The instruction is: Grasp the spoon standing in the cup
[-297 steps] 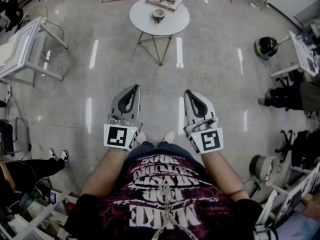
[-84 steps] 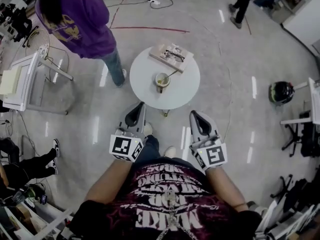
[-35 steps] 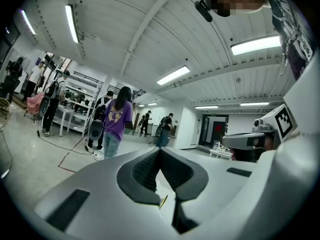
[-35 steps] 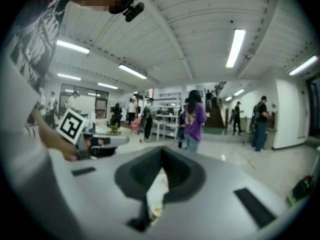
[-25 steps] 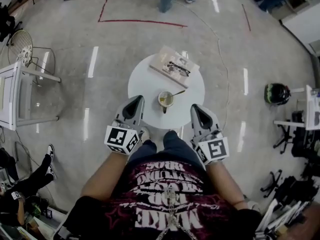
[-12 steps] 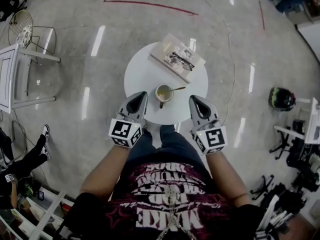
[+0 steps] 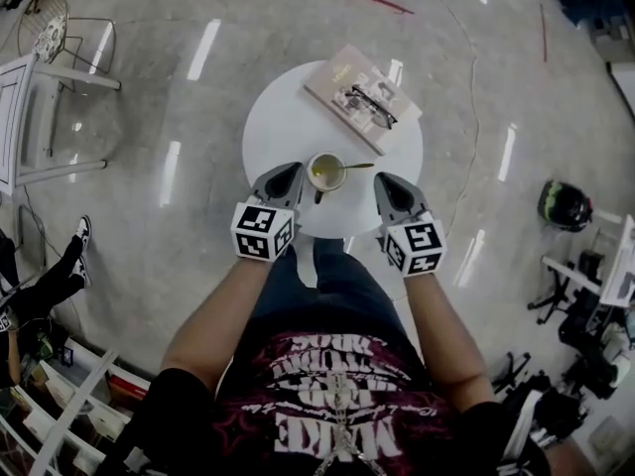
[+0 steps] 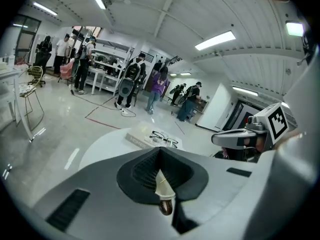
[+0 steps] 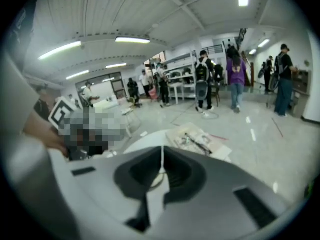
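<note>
Two hand-held tools at the near edge of a round white table.
Left tool and right tool, jaws together on both, flanking a pale ceramic cup; slim metal spoon standing in it, handle leaning toward the right tool. Beyond the cup, a tan book bearing black-framed glasses.
</note>
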Action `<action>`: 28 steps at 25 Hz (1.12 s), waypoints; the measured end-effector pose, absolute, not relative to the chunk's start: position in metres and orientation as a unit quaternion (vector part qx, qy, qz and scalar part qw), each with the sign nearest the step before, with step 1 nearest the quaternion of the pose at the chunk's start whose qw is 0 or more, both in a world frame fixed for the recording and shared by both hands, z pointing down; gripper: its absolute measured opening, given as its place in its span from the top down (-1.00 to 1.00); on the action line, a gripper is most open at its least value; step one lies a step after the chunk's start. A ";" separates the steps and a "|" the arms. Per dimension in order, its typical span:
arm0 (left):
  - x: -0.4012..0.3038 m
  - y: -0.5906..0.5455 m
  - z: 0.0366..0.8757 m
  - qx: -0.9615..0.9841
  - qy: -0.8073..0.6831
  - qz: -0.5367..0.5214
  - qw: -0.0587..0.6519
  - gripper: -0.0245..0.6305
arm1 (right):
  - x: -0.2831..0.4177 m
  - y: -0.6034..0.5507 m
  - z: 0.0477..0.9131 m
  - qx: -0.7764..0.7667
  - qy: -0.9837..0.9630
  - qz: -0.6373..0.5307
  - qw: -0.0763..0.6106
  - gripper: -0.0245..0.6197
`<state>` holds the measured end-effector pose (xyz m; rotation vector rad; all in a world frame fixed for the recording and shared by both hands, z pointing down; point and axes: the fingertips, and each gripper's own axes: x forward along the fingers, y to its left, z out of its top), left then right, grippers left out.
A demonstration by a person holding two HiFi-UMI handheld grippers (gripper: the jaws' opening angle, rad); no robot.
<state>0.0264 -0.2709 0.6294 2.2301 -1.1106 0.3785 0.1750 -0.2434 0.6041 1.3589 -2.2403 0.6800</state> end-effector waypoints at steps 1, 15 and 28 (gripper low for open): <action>0.027 -0.269 0.635 0.839 -0.420 0.147 0.312 0.85 | 0.174 -0.244 0.611 0.483 -0.809 0.252 0.220 0.84; 0.023 -0.253 0.673 0.822 -0.416 0.172 0.349 0.85 | 0.188 -0.248 0.700 0.467 -0.772 0.366 0.227 0.46; 0.024 -0.243 0.675 0.824 -0.409 0.181 0.346 0.85 | 0.169 -0.261 0.721 0.438 -0.769 0.438 0.155 0.44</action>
